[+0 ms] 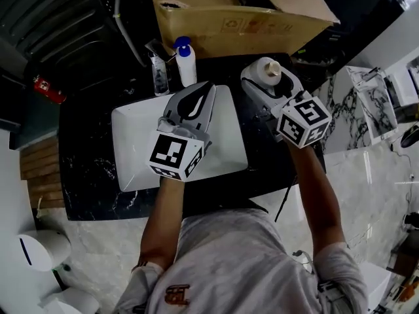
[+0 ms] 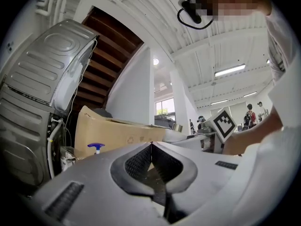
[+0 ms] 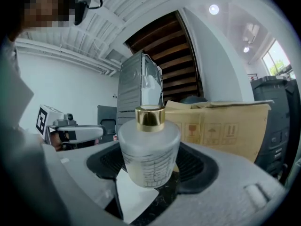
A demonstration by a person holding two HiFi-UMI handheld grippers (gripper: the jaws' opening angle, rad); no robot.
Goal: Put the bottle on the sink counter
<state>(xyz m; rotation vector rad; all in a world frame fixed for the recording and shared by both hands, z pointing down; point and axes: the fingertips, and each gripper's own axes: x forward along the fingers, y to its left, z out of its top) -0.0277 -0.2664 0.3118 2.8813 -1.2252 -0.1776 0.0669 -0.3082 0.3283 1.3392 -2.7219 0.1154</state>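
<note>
Right hand-held gripper (image 3: 150, 150) grasping bottle (image 3: 148, 138), left hand-held gripper (image 2: 151, 146) clenched, print (image 3: 150, 171) only in right gripper view

- Cardboard box (image 1: 236, 15) stands beyond the right gripper (image 1: 267, 77).
- White ribbed ceiling (image 2: 155, 8) with strip lights (image 2: 229, 70) overhead.
- Pale marble floor (image 1: 366, 195) right of it.

Frosted round glass bottle (image 3: 149, 149) with gold cap, held upright, clamped between the right gripper's (image 1: 268, 72) jaws, over the dark marble sink counter (image 1: 85, 169), beside the white basin (image 1: 131, 149)
</note>
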